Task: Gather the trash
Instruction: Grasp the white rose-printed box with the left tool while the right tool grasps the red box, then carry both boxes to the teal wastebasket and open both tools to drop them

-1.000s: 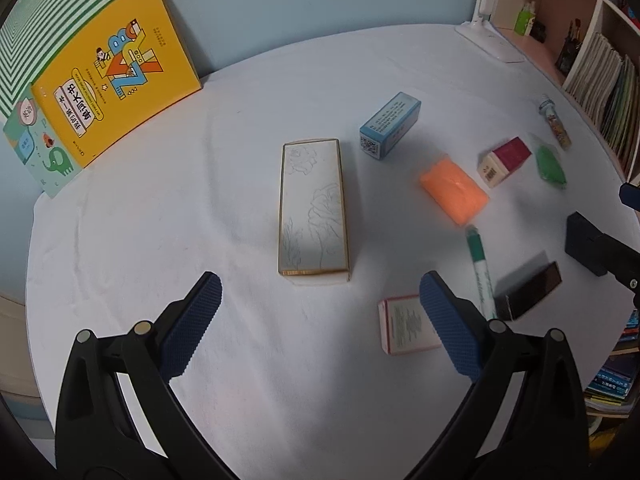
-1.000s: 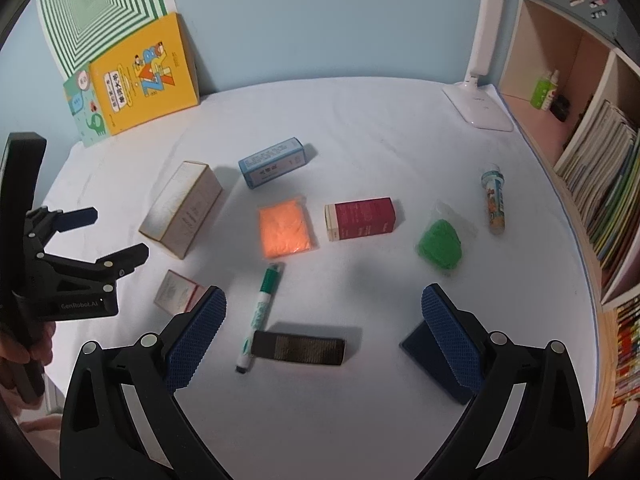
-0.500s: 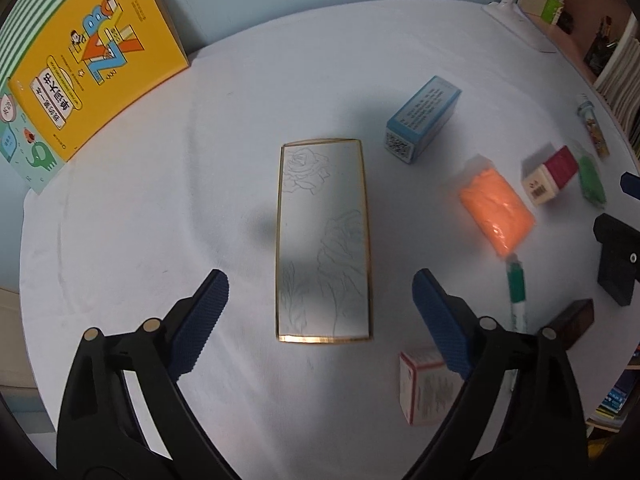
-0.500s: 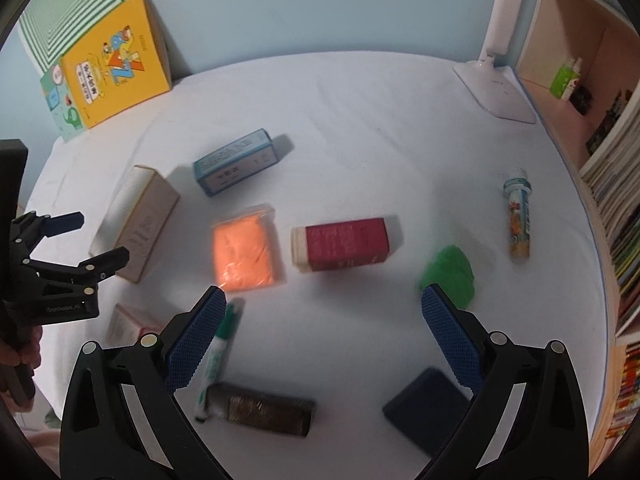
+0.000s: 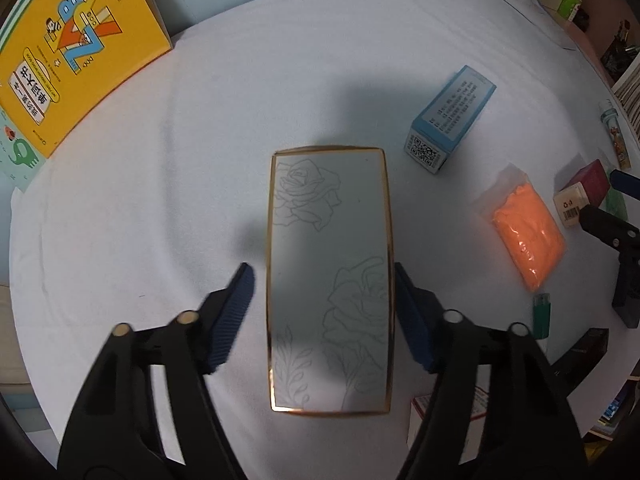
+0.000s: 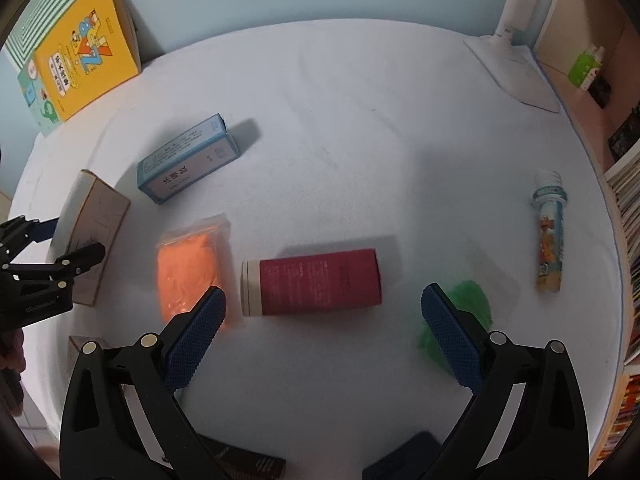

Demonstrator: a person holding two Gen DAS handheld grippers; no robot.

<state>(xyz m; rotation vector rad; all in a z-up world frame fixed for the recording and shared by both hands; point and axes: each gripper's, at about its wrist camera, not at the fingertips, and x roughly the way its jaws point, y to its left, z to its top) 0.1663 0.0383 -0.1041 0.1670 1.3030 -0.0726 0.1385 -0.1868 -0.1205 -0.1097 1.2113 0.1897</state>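
On a white table (image 6: pixel 360 120), the left gripper (image 5: pixel 324 304) straddles a rose box (image 5: pixel 330 280), jaws spread just wider than the box, one blue pad on each long side; whether the pads touch it cannot be told. To its right lie a blue box (image 5: pixel 450 120), an orange packet (image 5: pixel 528 232) and a red box (image 6: pixel 316 282). The right gripper (image 6: pixel 322 332) hangs over the red box with jaws wide apart, gripping nothing, its left pad over the orange packet's edge, its right pad over a green packet (image 6: pixel 468 308). A tube (image 6: pixel 548 232) lies well apart at far right.
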